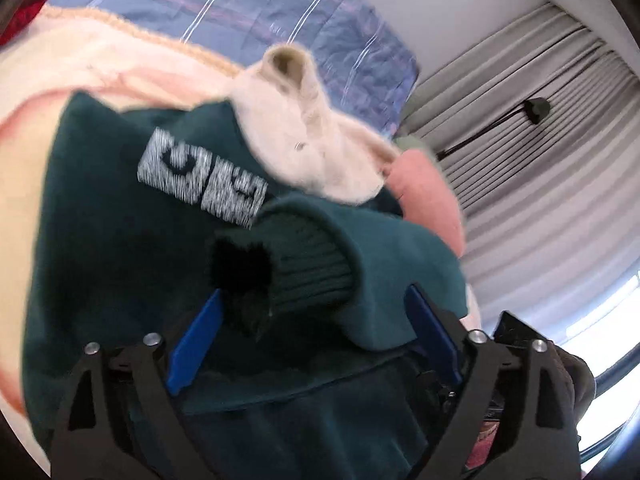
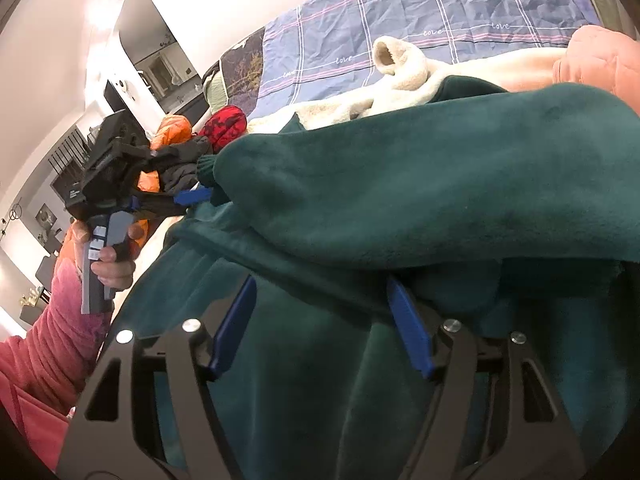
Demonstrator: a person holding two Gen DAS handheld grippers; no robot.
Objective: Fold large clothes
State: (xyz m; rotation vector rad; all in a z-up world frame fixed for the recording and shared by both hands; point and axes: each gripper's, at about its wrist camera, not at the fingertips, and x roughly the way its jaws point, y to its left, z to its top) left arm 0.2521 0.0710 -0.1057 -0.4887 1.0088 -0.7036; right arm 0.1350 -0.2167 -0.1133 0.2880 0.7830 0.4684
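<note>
Left wrist view: the left gripper (image 1: 316, 308) stands with its jaws spread wide. The ribbed cuff (image 1: 316, 268) of the dark green sweatshirt (image 1: 104, 248) lies between the blue pads, but neither pad presses on it, so nothing is pinched. The sweatshirt lies on the bed over a pink blanket (image 1: 80, 64), its sleeve folded across the body, just beside the grey printed logo (image 1: 200, 182). A cream fleece garment (image 1: 304, 136) lies touching its far edge. To do this step well, I judge, the sleeve should rest flat and square across the chest before any further fold; the cuff looks bunched and may want smoothing.

Right wrist view: the right gripper (image 2: 320, 312) is also spread, its pads hovering over green cloth and gripping none that I can see. The folded sleeve crosses ahead of it. At left, a hand (image 2: 114, 266) in a pink sleeve (image 2: 48, 344) holds the other gripper at the cuff. Behind lies a blue checked bedsheet (image 2: 440, 20).

No container shows in either view.
</note>
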